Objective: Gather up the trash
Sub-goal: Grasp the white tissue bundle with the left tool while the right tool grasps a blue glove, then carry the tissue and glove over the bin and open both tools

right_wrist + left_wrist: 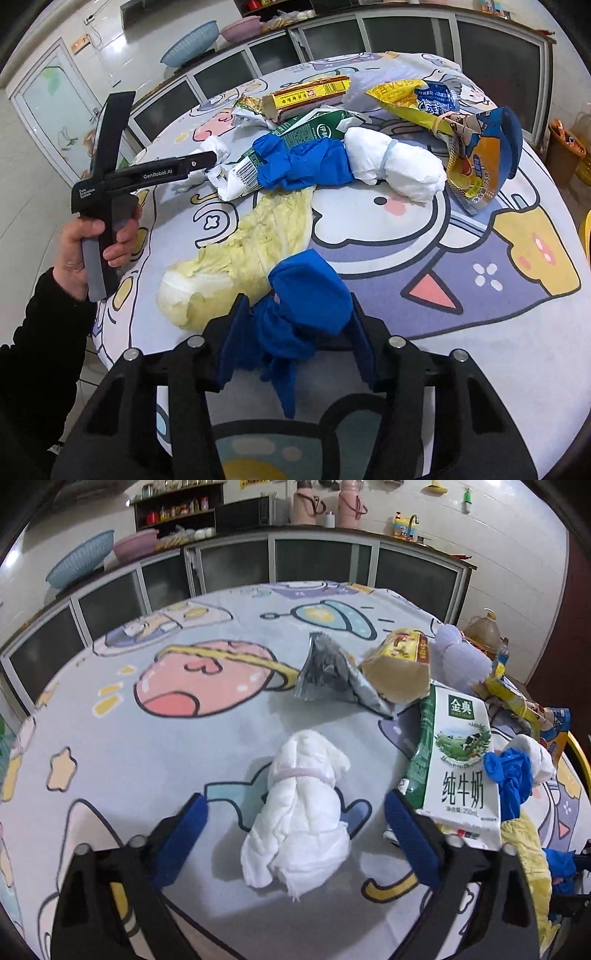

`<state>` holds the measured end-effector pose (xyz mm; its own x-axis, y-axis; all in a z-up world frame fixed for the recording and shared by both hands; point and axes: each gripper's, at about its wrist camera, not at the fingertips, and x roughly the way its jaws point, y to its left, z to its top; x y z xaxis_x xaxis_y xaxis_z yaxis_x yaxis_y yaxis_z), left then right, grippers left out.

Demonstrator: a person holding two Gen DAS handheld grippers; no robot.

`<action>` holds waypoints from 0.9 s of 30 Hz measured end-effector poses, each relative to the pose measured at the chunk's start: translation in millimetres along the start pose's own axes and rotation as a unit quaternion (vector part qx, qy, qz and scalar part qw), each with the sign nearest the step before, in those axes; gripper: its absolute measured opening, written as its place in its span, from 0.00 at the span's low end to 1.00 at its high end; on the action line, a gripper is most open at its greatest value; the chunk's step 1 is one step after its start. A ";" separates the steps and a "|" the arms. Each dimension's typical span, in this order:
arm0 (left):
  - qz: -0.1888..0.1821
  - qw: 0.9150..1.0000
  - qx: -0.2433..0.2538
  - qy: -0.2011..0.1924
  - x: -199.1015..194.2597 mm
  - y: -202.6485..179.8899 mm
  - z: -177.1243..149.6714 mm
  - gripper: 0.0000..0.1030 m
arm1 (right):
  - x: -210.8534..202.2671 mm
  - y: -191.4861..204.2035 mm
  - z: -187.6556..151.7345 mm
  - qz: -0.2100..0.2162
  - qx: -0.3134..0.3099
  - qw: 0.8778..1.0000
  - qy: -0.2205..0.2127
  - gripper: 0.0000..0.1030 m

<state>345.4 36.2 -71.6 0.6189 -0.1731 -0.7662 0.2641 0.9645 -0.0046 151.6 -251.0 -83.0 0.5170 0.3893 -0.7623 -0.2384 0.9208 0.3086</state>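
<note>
My left gripper (293, 808) is open, its blue pads either side of a rolled white diaper (301, 816) on the cartoon tablecloth (147, 738). It also shows in the right wrist view (212, 162), held by a hand at the table's left. My right gripper (295, 321) is shut on a blue glove (306, 302) above the table's near edge. On the table lie a milk carton (461, 760), a silver wrapper (325, 672), a yellow box (402, 657), a cabbage leaf (243, 254), a second blue glove (303, 166) and another white diaper roll (395, 166).
Snack bags (469, 158) and a yellow wrapper (402, 99) lie at the table's far right. Kitchen cabinets (258, 568) run behind the table. A brown basket (565, 151) stands on the floor to the right.
</note>
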 end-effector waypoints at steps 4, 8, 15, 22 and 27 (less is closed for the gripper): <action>-0.006 0.999 -0.028 0.022 9.4 11.7 -1.6 0.41 | -1.2 1.0 -1.4 -0.001 0.003 1.000 0.001 0.19; -0.027 0.998 -0.059 0.018 1.1 21.9 -3.7 0.30 | -16.0 3.8 -1.1 0.006 -0.004 1.000 -0.017 0.14; -0.027 0.998 -0.059 -0.021 -49.4 23.9 -4.3 0.30 | -54.9 -5.8 7.1 0.016 0.004 0.998 -0.063 0.14; -0.044 0.997 -0.032 -0.051 -92.3 -5.8 -3.5 0.30 | -82.5 -29.7 1.4 0.001 0.031 0.996 -0.089 0.14; -0.074 0.996 -0.004 -0.057 -105.8 -44.1 -0.9 0.30 | -96.3 -52.7 -11.9 -0.008 0.060 0.994 -0.096 0.14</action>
<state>267.5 12.1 9.1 0.6543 -0.3344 -0.6783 0.3529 0.9283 -0.1172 104.6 -337.3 -32.6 0.6698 0.3610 -0.6489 -0.1344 0.9184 0.3722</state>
